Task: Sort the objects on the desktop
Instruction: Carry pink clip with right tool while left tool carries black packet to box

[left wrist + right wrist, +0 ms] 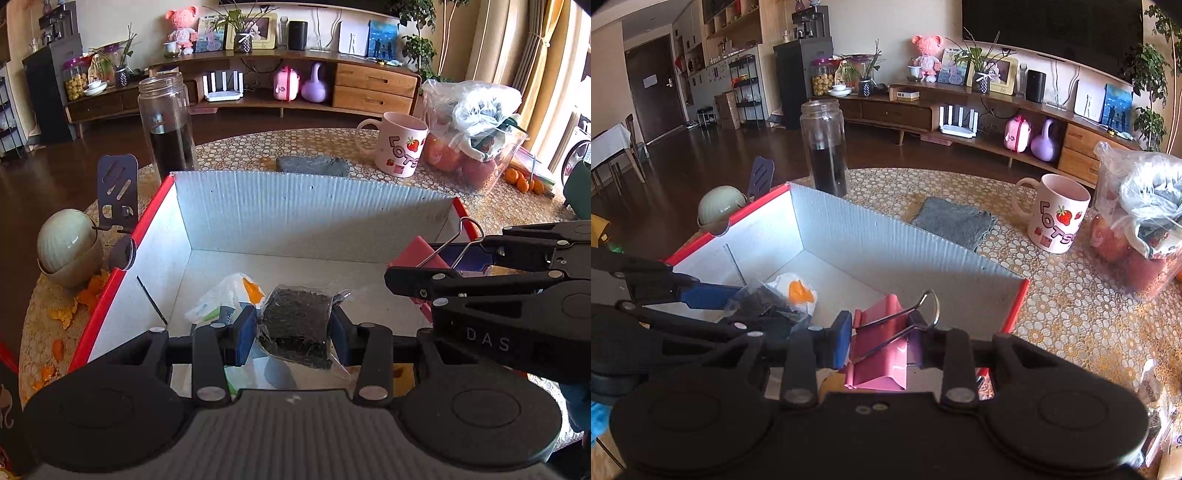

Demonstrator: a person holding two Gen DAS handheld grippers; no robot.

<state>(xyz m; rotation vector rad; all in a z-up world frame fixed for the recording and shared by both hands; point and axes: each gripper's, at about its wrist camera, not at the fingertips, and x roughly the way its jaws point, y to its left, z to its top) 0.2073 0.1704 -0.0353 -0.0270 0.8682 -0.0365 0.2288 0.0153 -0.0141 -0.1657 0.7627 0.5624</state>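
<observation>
My left gripper (pixel 294 332) is shut on a clear packet of dark tea leaves (pixel 295 325), held over the open red-edged white box (pixel 295 206). My right gripper (pixel 882 343) is shut on a large pink binder clip (pixel 882 347) with wire handles, also above the box (pixel 886 240). In the left wrist view the right gripper (pixel 476 254) reaches in from the right with the pink clip (pixel 417 251). In the right wrist view the left gripper (pixel 713 295) comes in from the left with the tea packet (pixel 764 302). A white and orange wrapper (pixel 229 295) lies on the box floor.
A tall glass jar (pixel 168 125) of dark liquid stands behind the box, a grey cloth (pixel 314 164) and a strawberry mug (pixel 400 144) beyond. A plastic bag of fruit (pixel 472 140) sits at the right. A green bowl (pixel 68 251) and orange peel lie left of the box.
</observation>
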